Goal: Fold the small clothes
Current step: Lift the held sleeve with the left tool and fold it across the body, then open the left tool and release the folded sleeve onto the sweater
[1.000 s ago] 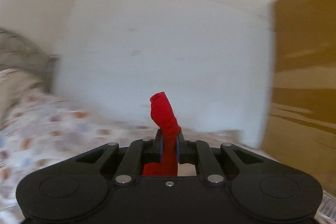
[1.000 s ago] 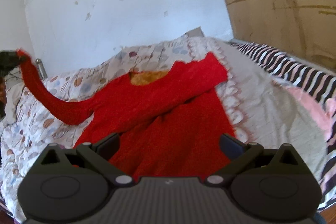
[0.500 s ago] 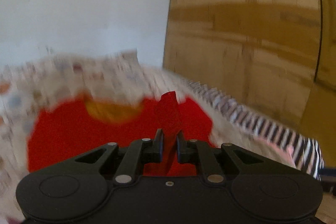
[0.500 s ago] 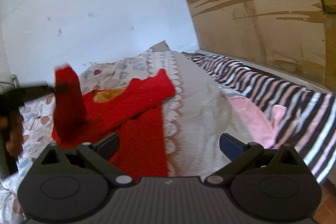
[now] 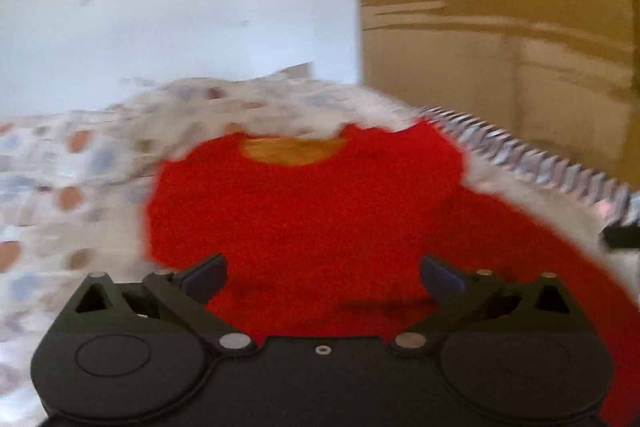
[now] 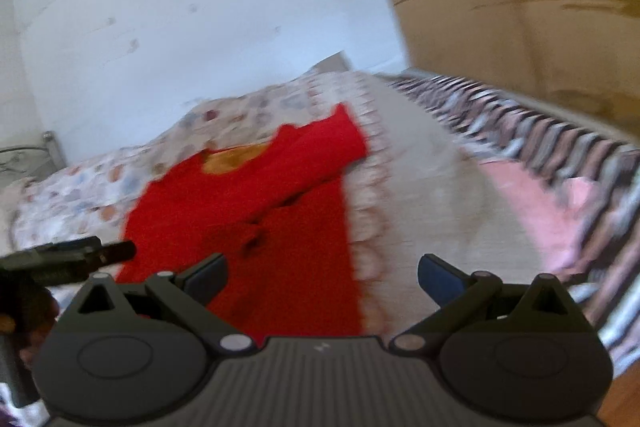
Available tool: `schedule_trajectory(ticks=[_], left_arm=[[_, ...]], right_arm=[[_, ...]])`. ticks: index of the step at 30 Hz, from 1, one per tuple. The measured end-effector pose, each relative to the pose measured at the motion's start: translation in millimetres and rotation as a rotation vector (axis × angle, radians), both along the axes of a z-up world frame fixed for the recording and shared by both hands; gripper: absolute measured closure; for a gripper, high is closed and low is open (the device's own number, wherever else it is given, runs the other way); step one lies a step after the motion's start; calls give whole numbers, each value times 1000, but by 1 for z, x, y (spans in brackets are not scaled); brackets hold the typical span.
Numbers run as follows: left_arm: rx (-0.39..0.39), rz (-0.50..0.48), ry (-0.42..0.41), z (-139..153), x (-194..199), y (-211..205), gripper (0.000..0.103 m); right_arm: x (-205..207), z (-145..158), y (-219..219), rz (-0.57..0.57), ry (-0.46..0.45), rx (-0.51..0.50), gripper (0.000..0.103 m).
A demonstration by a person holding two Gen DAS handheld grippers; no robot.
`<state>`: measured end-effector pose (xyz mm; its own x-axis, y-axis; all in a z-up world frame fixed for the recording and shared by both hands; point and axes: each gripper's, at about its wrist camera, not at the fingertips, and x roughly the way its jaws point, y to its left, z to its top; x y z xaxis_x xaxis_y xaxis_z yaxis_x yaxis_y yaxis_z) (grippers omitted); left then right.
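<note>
Ahead of the left gripper (image 5: 322, 273), whose jaws have just been opening and now stand wide with nothing between them, the small red knitted sweater with an orange neck lining (image 5: 304, 211) lies on the patterned bedspread (image 5: 80, 179). From the right wrist, the right gripper (image 6: 322, 275) is spread wide and empty too; both sleeves appear crossed over the sweater's chest, so the body folds likely remain.
</note>
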<state>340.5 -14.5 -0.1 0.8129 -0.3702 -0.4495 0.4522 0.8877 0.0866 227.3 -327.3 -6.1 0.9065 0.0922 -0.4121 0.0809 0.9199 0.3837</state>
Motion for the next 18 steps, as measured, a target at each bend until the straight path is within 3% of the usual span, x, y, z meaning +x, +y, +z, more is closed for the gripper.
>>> schedule_trajectory(ticks=[5, 8, 9, 11, 12, 13, 16, 18], left_arm=[[107, 215, 44, -20, 35, 44, 1], [139, 303, 62, -29, 60, 65, 1], [147, 321, 63, -31, 68, 71, 1], [170, 335, 60, -34, 83, 76, 1], [172, 331, 51, -34, 86, 78, 1], [176, 323, 43, -35, 88, 79, 1], [174, 284, 14, -37, 94, 76, 1], [174, 263, -3, -39, 96, 71, 1]], right_arm=[[47, 6, 30, 103, 28, -67, 1], [79, 5, 46, 138, 74, -110, 15], [89, 2, 50, 151, 108, -114, 22], [105, -4, 54, 188, 184, -104, 44], [110, -6, 56, 201, 202, -96, 69], [112, -5, 58, 210, 206, -93, 82], [116, 15, 59, 246, 174, -113, 92], [116, 40, 51, 270, 112, -68, 99]])
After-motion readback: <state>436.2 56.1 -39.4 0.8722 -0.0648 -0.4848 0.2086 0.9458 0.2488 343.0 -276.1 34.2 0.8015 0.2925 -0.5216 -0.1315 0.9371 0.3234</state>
